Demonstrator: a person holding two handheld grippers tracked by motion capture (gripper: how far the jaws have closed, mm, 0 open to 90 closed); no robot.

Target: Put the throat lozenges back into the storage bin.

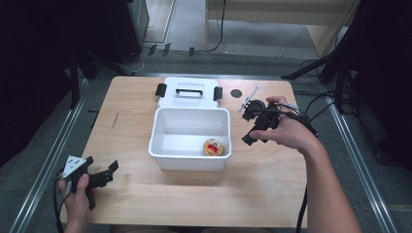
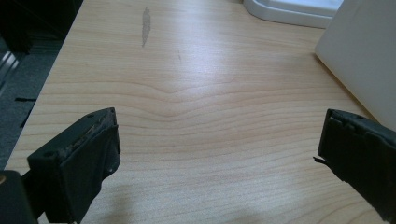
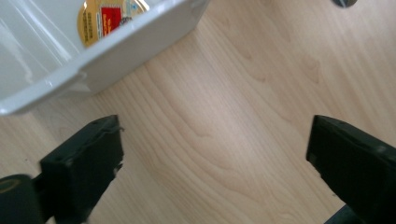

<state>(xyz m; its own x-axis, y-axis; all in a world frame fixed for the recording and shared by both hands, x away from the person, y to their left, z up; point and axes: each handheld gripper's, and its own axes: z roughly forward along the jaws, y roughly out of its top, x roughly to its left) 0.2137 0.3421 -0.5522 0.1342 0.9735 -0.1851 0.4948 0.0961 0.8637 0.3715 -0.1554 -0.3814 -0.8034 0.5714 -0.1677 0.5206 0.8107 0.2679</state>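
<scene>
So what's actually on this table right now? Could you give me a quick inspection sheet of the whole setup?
Surface: wooden table, one dark streak near its far left.
Job's things: open white plastic bin; a round gold-lidded container with a red label lies in its near right corner. The white lid with black handle and latches lies flat behind the bin.
Clutter: small dark round spot on the table, far right.
Grippers: left gripper at the near left corner, jaws open, holding nothing; right gripper beside the bin's right wall, jaws open, holding nothing.
Cables: black cables trail from the right gripper.
Surroundings: grey floor, dark stands and metal rails around the table.
</scene>
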